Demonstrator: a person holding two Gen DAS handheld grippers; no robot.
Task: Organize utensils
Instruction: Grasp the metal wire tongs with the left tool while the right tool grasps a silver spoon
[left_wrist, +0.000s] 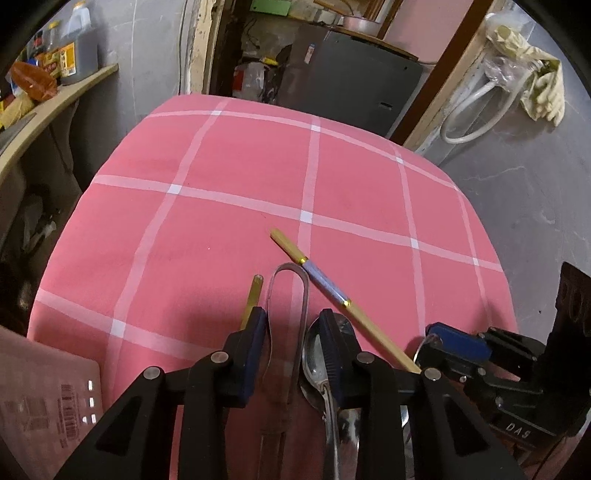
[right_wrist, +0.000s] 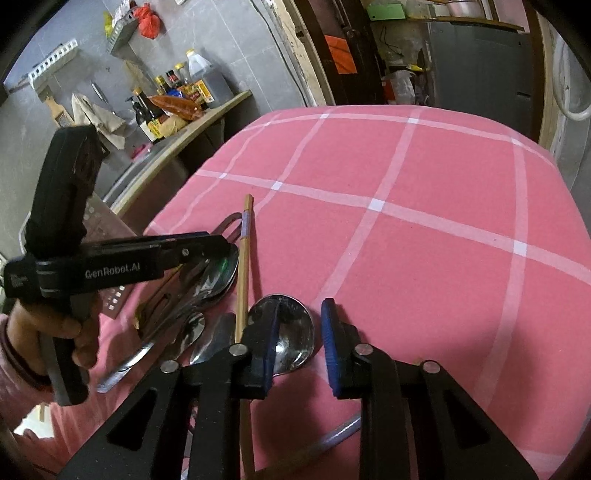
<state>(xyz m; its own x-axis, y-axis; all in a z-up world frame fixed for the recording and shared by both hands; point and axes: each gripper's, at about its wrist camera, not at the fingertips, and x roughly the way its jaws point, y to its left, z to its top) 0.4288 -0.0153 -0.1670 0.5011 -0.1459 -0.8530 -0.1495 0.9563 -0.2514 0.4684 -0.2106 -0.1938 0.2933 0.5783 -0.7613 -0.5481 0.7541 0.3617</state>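
Left gripper (left_wrist: 291, 332) jaws apart, straddling a steel handle loop (left_wrist: 290, 280), likely lining up a pick. Right gripper (right_wrist: 300, 332), unclamped, brackets a ladle bowl (right_wrist: 291, 332). Chopstick (left_wrist: 321, 280) beyond, on pink checked cloth (left_wrist: 240, 158).

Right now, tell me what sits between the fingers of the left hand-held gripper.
In the left wrist view, the looped metal handle lies between the left hand-held gripper fingers, on the pink cloth. A spoon bowl sits against the right finger.
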